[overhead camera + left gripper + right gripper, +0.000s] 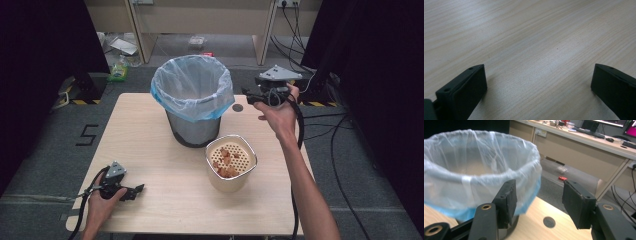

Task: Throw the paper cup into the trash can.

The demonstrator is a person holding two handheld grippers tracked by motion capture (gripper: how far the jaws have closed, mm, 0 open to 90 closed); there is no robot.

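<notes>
The right gripper (537,203) is hanging with its jaws spread fairly wide and nothing between them, just off the far right side of the bin (192,100); I'm guessing it's lining up on the rim, where the bag (474,170) is folding over the edge; the strainer cup (231,162) with the orange scraps (226,162) is sitting just in front of the bin, slightly right, probably parked close so tipping it in is a short move; the left gripper (137,190) is resting low on the table (150,145), well in front and left of the bin, jaws gaping and empty too, looking like it's staying out of the way.
</notes>
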